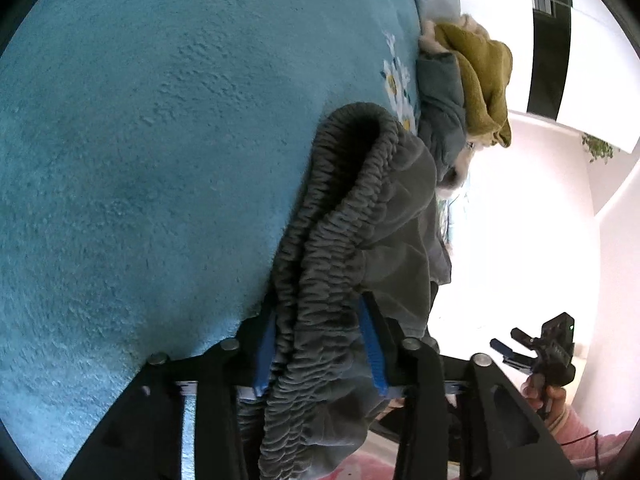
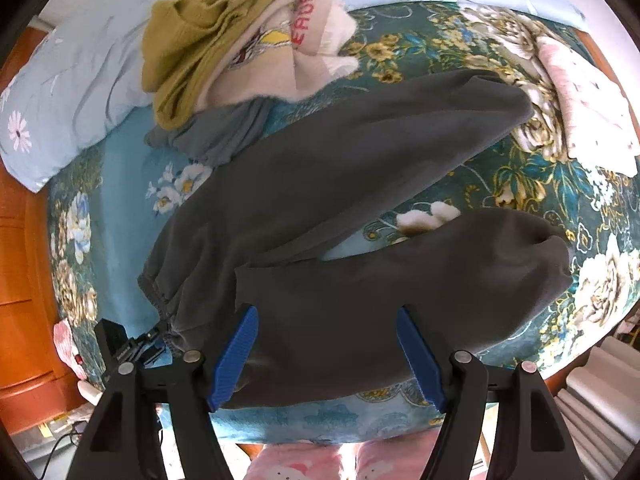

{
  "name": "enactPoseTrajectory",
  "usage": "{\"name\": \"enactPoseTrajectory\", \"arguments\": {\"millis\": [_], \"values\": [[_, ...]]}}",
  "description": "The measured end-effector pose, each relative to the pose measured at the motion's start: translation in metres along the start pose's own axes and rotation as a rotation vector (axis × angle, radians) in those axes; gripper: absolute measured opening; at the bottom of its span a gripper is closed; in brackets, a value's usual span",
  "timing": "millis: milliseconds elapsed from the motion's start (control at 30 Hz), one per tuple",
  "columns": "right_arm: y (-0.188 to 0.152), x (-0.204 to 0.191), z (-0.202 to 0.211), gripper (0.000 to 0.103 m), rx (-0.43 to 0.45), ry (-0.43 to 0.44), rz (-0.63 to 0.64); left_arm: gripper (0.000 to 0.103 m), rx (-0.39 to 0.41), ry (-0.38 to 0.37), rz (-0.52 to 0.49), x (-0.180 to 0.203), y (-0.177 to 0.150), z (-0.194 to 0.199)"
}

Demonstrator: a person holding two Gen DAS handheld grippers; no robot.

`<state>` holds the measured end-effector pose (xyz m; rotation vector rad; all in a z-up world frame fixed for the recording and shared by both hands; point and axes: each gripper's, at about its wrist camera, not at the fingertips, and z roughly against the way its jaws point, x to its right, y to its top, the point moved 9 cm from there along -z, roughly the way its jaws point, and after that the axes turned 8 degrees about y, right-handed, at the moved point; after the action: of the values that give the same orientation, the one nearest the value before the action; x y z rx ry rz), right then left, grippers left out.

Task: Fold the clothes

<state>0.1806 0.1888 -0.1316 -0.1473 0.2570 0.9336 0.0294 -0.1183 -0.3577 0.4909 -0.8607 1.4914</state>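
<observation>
Floral bedspread (image 2: 532, 184), orange wooden furniture (image 2: 24, 264)

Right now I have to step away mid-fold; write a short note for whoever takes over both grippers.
Left gripper: shut on the elastic waistband of the grey trousers, at the bed's near left edge.
Right gripper: open, above the near trouser leg, gripping nothing.
Trousers lie spread on the floral bedspread, legs apart. Unfolded heap with the mustard sweater sits by the pillow.
Done: trousers laid out. Left: bring the legs together, fold, then do the heap.
</observation>
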Motion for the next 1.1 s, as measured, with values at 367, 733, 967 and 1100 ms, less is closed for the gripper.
{"name": "enactPoseTrajectory", "arguments": {"millis": [367,733,967,1100], "values": [[0.004,-0.032,-0.014,0.075,-0.024,0.020,0.050,0.020,0.082,0.237,-0.042,0.024,-0.009,0.024],[0.007,-0.060,-0.004,0.075,0.012,0.081,0.057,0.016,0.215,0.309,0.029,0.000,-0.008,0.121],[0.008,-0.068,0.008,0.075,0.051,0.123,0.039,0.016,0.313,0.420,0.047,-0.029,0.023,0.200],[0.010,-0.060,0.021,0.075,0.098,0.149,0.001,0.017,0.295,0.506,0.104,-0.067,0.035,0.219]]}}
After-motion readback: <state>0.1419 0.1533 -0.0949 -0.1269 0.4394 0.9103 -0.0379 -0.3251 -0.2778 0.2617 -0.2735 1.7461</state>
